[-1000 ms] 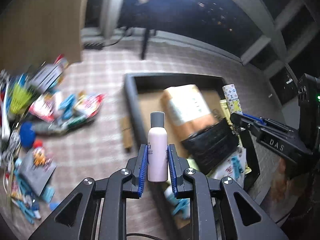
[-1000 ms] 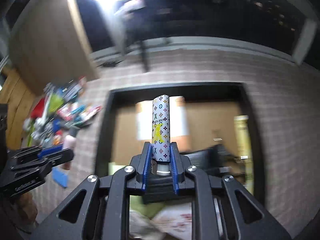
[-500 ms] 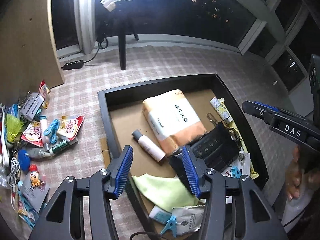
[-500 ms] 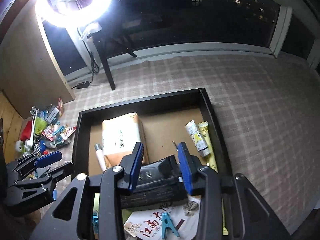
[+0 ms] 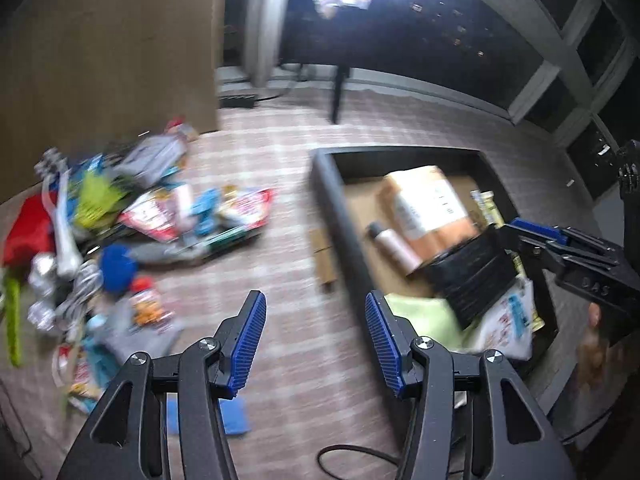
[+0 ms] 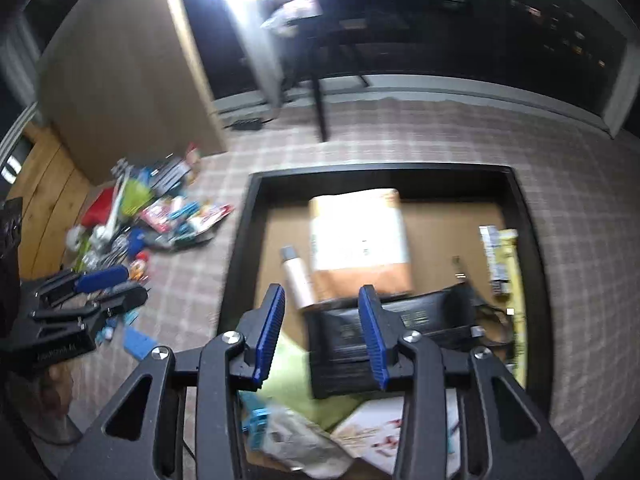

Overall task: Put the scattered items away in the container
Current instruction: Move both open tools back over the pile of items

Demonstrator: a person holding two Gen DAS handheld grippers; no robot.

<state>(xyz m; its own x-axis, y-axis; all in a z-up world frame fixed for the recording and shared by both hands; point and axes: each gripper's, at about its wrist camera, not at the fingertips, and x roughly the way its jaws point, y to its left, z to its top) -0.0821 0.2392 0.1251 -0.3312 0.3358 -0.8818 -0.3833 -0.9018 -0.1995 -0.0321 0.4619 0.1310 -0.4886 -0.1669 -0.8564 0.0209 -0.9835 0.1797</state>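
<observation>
- The black container [image 6: 528, 216] is seen lying on the plaid floor covering [image 5: 280, 280]; a white bottle with a grey cap [image 6: 296, 276] lies flat in it beside a tan paper-wrapped packet [image 6: 360, 240], with a black case [image 6: 400, 332] and a pale green cloth [image 6: 288, 380] nearer the camera.
- A patterned tube [image 6: 494, 256] is laid along the container's 3 o'clock wall.
- The scattered items [image 5: 140, 232] are heaped at 9 o'clock of the container, blurred.
- The left tongs [image 5: 316, 340] have just been opening and are held wide, with nothing between the pads.
- The right tongs [image 6: 322, 334] have likewise been opening, empty, over the container.
- Bare floor covering is left between heap and container.
</observation>
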